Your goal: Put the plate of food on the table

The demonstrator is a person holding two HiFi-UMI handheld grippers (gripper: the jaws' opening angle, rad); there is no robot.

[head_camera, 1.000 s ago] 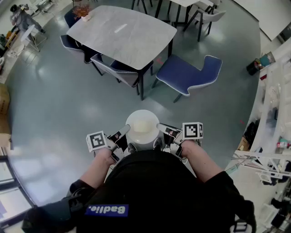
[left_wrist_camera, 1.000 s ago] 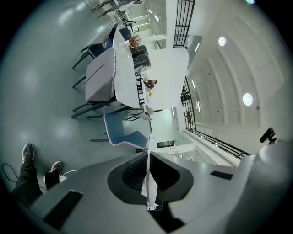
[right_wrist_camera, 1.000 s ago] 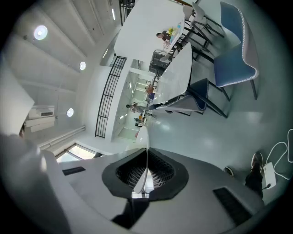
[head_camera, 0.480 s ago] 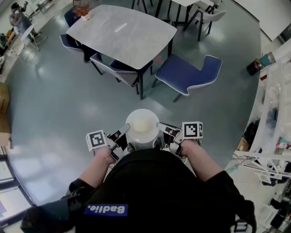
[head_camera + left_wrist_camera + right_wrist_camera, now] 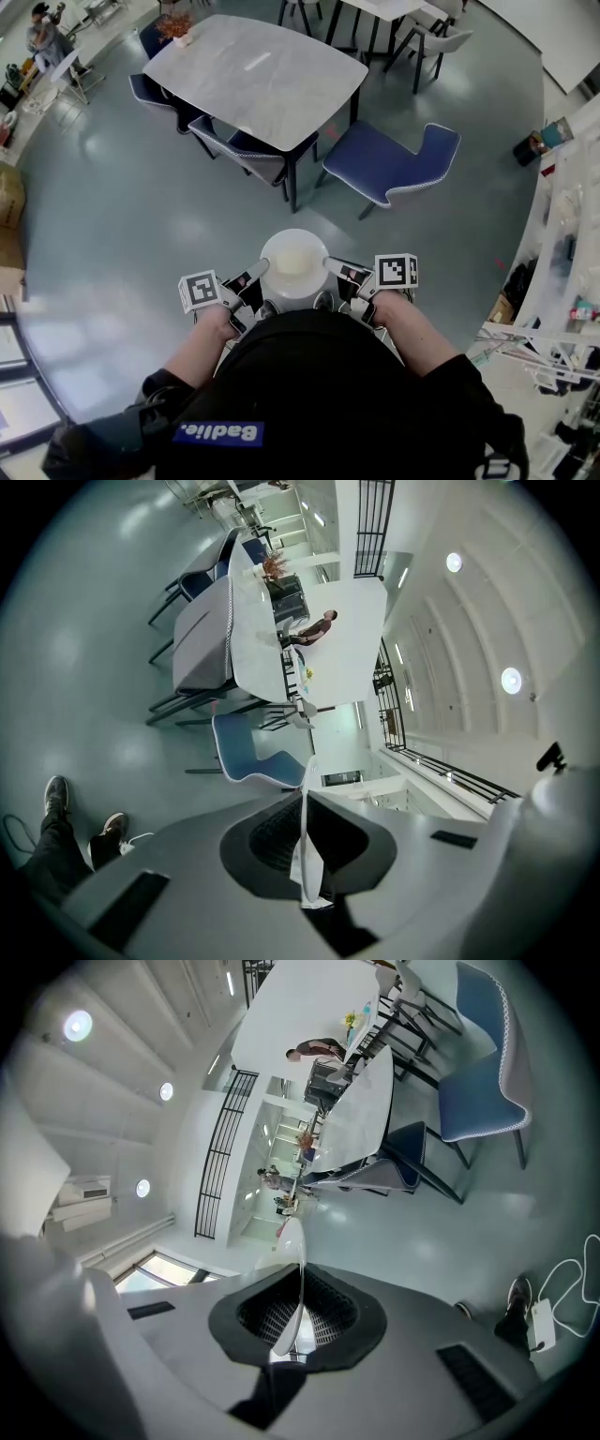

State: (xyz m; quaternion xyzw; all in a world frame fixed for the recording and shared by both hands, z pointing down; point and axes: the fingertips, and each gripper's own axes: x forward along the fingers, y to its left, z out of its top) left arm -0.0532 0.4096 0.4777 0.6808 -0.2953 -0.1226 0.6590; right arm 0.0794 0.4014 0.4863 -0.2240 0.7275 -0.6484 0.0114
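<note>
A white plate [image 5: 294, 266] with pale food [image 5: 293, 261] on it is carried level in front of the person's body, above the grey floor. My left gripper [image 5: 257, 270] is shut on the plate's left rim [image 5: 306, 841], and my right gripper [image 5: 329, 264] is shut on its right rim [image 5: 292, 1312]. In both gripper views the rim shows edge-on between the dark pads. The grey table [image 5: 255, 73] stands ahead, its top bare apart from a small item at the far left corner.
A blue chair [image 5: 389, 159] stands turned out to the right of the table, and a second chair [image 5: 242, 150] is tucked in at its near edge. More tables and chairs [image 5: 412, 28] stand beyond. White shelving [image 5: 562, 225] lines the right side. A person [image 5: 42, 33] is at the far left.
The whole scene has slid slightly down and right in the head view, as the person moves toward the table. The plate stays held between both grippers.
</note>
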